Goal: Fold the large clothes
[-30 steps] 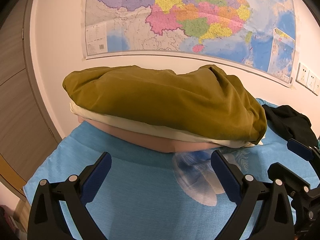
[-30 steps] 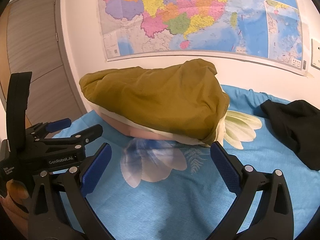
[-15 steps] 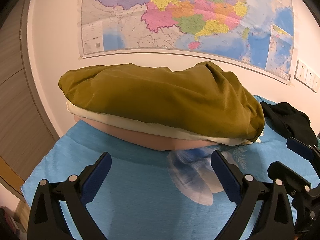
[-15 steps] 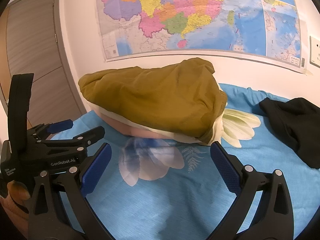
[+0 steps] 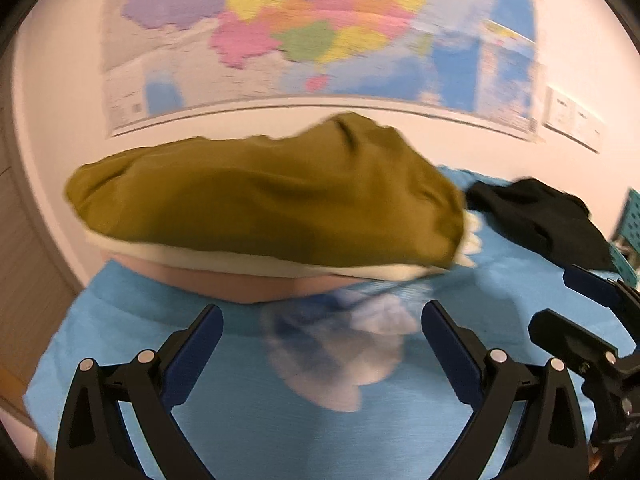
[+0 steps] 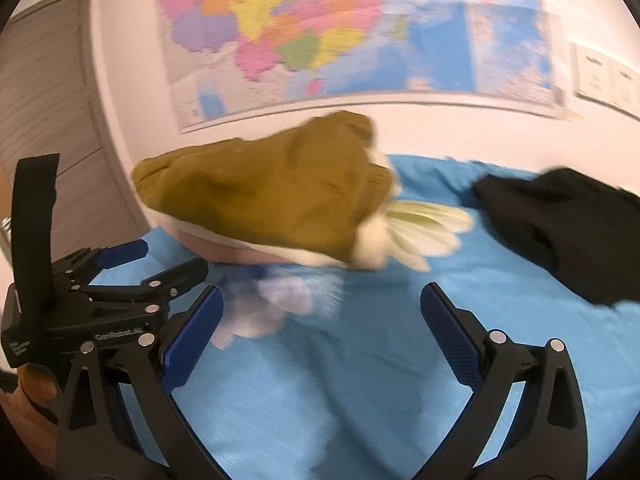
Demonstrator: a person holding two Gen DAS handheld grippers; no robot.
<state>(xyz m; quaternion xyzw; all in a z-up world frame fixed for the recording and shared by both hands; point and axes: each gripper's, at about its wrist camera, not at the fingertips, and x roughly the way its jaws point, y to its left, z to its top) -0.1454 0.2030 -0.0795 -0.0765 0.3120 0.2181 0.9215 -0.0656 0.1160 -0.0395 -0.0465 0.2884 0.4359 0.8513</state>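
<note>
A stack of folded clothes, olive-green on top (image 5: 264, 208) (image 6: 272, 200) over cream and pink layers, lies at the back of the blue bed sheet (image 5: 248, 420) (image 6: 360, 380) against the wall. A crumpled black garment (image 5: 540, 220) (image 6: 560, 224) lies on the sheet to the right. My left gripper (image 5: 320, 344) is open and empty, in front of the stack. My right gripper (image 6: 320, 324) is open and empty, between the stack and the black garment. The left gripper also shows in the right wrist view (image 6: 152, 268). Both views are motion-blurred.
A large coloured map (image 5: 320, 32) hangs on the white wall behind the bed. Wall sockets (image 6: 604, 76) sit at the right. A wooden door (image 6: 44, 92) stands at the left. A teal crate (image 5: 628, 228) is at the far right edge.
Both grippers have swung to the right; the stack has shifted left in view and the black garment shows more fully. Jaws stay open.
</note>
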